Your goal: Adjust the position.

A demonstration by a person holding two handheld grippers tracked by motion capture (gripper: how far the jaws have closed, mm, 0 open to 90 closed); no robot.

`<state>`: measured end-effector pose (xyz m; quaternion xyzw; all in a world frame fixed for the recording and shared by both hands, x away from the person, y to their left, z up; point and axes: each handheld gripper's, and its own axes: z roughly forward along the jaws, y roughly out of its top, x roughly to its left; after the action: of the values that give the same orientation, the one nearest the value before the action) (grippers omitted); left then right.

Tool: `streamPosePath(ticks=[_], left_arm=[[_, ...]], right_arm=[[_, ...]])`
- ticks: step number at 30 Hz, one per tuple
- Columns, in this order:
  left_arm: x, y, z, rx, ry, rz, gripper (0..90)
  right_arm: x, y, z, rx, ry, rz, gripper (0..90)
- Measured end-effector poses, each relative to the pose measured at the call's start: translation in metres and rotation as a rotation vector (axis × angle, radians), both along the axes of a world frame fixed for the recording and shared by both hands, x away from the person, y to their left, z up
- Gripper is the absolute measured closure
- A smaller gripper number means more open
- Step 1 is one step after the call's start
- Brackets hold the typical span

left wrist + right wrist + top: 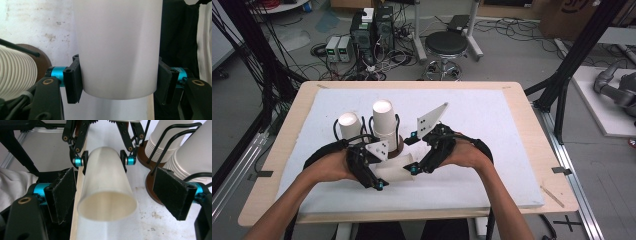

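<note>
A single white paper cup [396, 172] lies on its side above the white mat [492, 150], between my two hands. My left gripper [118, 82] is shut on its closed end, both pads pressed to its wall; the same gripper [377, 178] sits front left of centre in the high view. In the right gripper view the cup's open mouth [107, 206] faces the camera. My right gripper [117, 195] stands open, one jaw on each side of the rim with a gap on both sides. From above, the right gripper [413, 153] is at the cup's right end.
Two stacks of white paper cups, one [349, 125] and a taller one [383, 120], stand upside down in black wire holders on brown bases just behind the hands. The wooden table edge [532, 130] frames the mat. A stool [446, 47] and electronics stand on the floor beyond.
</note>
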<state>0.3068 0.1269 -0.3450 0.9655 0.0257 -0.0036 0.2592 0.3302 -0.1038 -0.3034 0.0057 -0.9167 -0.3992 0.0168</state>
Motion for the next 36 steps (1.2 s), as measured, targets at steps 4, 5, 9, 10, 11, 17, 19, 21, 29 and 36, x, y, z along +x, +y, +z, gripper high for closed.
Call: streamPosePath(ticks=[4,5,9,10,11,17,19,21,29,36], left_arm=[[-0.001,0.008,-0.002,-0.036,0.006,0.01,35.6],[-0.002,0.01,-0.002,-0.038,0.003,0.009,35.6],[-0.002,0.016,-0.002,-0.064,-0.003,0.019,35.6],[-0.003,0.018,-0.001,-0.077,0.004,0.021,35.6],[-0.003,0.019,-0.001,-0.091,-0.002,0.027,35.6],[-0.006,0.023,-0.002,-0.121,-0.004,0.023,35.6],[-0.006,0.024,-0.003,-0.138,-0.004,0.024,35.6],[-0.007,0.025,-0.004,-0.169,-0.002,0.033,35.6],[-0.003,0.036,-0.002,-0.337,0.006,0.069,35.6],[-0.003,0.04,-0.002,-0.455,0.009,0.077,35.6]], right_arm=[[0.001,-0.007,-0.001,0.008,-0.001,-0.011,19.7],[0.001,-0.01,-0.002,0.008,0.002,-0.018,19.7],[0.002,-0.017,-0.004,0.014,0.005,-0.031,19.6],[0.002,-0.019,-0.005,0.014,0.008,-0.036,19.7],[0.002,-0.021,-0.006,0.014,0.007,-0.039,19.6],[0.003,-0.026,-0.01,0.01,0.016,-0.052,19.7],[0.003,-0.028,-0.011,0.01,0.019,-0.057,19.7],[0.004,-0.029,-0.014,0.011,0.021,-0.06,19.7],[0.003,-0.033,-0.027,0.024,0.045,-0.07,19.7],[0.003,-0.032,-0.037,0.033,0.068,-0.07,19.7]])
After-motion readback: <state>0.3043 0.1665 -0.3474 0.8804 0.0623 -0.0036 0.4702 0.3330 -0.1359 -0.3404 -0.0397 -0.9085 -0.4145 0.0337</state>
